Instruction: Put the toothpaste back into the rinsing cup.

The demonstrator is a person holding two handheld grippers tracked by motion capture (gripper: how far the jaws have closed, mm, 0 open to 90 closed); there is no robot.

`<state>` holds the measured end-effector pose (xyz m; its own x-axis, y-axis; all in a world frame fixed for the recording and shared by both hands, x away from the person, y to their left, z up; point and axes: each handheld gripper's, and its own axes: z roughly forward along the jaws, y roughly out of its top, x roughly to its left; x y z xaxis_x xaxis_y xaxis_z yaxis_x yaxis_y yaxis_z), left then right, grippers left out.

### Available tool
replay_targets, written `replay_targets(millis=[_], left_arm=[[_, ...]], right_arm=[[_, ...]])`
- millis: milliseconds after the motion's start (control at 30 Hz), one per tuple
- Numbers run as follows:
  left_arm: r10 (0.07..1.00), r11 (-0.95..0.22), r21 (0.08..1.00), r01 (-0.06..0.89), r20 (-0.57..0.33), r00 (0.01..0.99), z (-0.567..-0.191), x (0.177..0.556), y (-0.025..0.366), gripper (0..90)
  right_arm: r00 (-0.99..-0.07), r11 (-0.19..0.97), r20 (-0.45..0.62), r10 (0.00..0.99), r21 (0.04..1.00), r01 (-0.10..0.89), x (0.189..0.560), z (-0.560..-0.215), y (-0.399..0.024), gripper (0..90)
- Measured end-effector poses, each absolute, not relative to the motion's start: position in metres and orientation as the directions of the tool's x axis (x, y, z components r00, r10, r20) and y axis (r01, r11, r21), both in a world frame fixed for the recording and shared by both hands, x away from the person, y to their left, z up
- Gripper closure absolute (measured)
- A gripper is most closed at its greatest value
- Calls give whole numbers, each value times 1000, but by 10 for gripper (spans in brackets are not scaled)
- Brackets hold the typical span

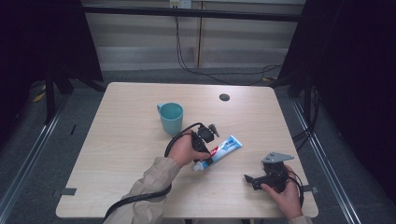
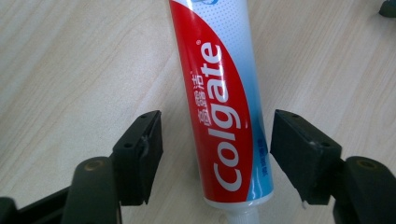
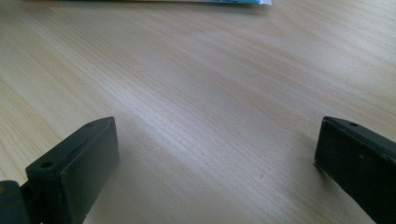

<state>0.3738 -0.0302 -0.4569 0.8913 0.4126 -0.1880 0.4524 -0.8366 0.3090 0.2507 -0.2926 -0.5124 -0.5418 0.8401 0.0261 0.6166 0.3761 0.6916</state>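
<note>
Toothpaste tube (image 2: 224, 107) flat on the counter (image 1: 121, 154), lying between the spread jaws of the left hand-held gripper (image 2: 217, 154), cap end nearest the camera, bare wood on both sides between tube and pads. Read from the left gripper view: red band with white Colgate lettering, blue and white along one side. Seen from the high view instead: left hand (image 1: 184, 150) wrapped round that hand-held gripper (image 1: 205, 149), set over the tube's (image 1: 219, 151) cap end, the far end sticking out beyond and to its right; teal mug (image 1: 171, 117) standing beyond it and a little left, apart; dark round hole (image 1: 224, 97) further off in the counter. Right hand-held gripper (image 1: 250, 179) low at the near right corner, held by the right hand (image 1: 282, 196), well apart from the tube. From the right gripper view: jaws of the right hand-held gripper (image 3: 215, 163) wide, bare wood between, a sliver of the tube's edge (image 3: 233, 2) far ahead at the top.
</note>
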Motion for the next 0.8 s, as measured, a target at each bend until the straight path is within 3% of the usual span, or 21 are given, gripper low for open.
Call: replay_targets(millis=[533, 800], left_arm=[[414, -859, 265, 437, -140, 899, -467, 366, -45, 479], [408, -868, 255, 425, -121, 905, -469, 364, -48, 497]], right_arm=[[-543, 376, 29, 839, 691, 618, 251, -512, -293, 0], [-543, 376, 29, 839, 691, 618, 251, -512, -292, 0]])
